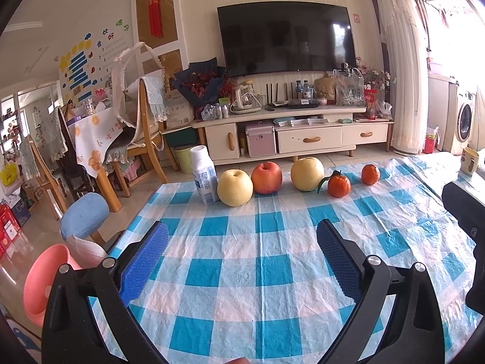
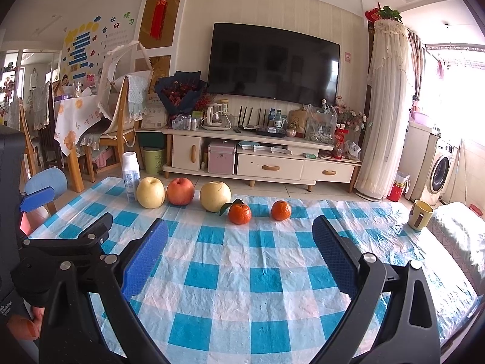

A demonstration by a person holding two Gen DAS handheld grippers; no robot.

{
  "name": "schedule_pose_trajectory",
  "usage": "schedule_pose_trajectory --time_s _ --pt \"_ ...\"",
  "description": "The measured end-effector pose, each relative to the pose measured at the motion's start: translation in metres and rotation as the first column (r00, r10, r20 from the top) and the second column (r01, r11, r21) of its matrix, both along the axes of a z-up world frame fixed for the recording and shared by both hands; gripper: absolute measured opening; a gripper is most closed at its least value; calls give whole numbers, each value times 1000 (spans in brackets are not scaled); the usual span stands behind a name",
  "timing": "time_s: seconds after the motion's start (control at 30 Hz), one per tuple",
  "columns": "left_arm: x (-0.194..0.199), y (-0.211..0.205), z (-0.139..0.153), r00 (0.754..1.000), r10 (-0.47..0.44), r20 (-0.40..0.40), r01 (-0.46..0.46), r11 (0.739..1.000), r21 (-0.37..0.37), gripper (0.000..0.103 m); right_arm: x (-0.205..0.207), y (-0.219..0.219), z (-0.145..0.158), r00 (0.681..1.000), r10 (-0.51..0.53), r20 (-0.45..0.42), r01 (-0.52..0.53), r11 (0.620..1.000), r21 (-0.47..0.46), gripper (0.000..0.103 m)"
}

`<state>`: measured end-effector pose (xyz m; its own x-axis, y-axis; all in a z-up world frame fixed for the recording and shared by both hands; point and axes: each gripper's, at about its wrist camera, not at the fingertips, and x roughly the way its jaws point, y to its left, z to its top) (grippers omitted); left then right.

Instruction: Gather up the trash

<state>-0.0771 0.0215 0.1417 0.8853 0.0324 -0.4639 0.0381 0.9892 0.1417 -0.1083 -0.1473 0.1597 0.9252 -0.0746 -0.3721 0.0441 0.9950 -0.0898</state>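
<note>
A white plastic bottle [image 1: 204, 179] with a blue label stands upright at the far left end of a row on the blue-checked tablecloth [image 1: 260, 273]; it also shows in the right wrist view [image 2: 131, 174]. My left gripper [image 1: 242, 236] is open and empty, hovering over the near part of the table, well short of the bottle. My right gripper [image 2: 239, 233] is open and empty, beside the left one, also short of the row. The left gripper's body [image 2: 60, 251] shows at the left of the right wrist view.
Beside the bottle stand a yellow pear [image 1: 235, 187], a red apple [image 1: 266, 177], another pear [image 1: 307, 173] and two tangerines [image 1: 339, 185] [image 1: 370, 174]. A yellow mug [image 2: 419, 214] sits at the table's right edge. A pink bin [image 1: 42, 285] and a blue stool [image 1: 85, 215] stand left of the table.
</note>
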Motion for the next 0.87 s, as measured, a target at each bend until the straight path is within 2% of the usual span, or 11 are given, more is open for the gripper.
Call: schedule_pose_trajectory --time_s 0.23,0.5,0.67,0.87 --pt "2 -2 -5 1000 -1 -6 1 1000 2 97 2 -2 -9 1000 8 -11 -8 1000 -1 96" --pt "9 -3 -31 999 -12 -35 12 1000 0 97 12 -5 -29 997 10 -71 -11 1000 -6 96" --pt "27 -4 -72 986 -9 -165 4 1000 -25 97 28 -10 -54 986 4 -169 -1 1000 18 96" --pt "54 -5 -120 944 12 -329 -27 999 -43 97 54 -19 -96 943 -21 -333 38 998 43 96"
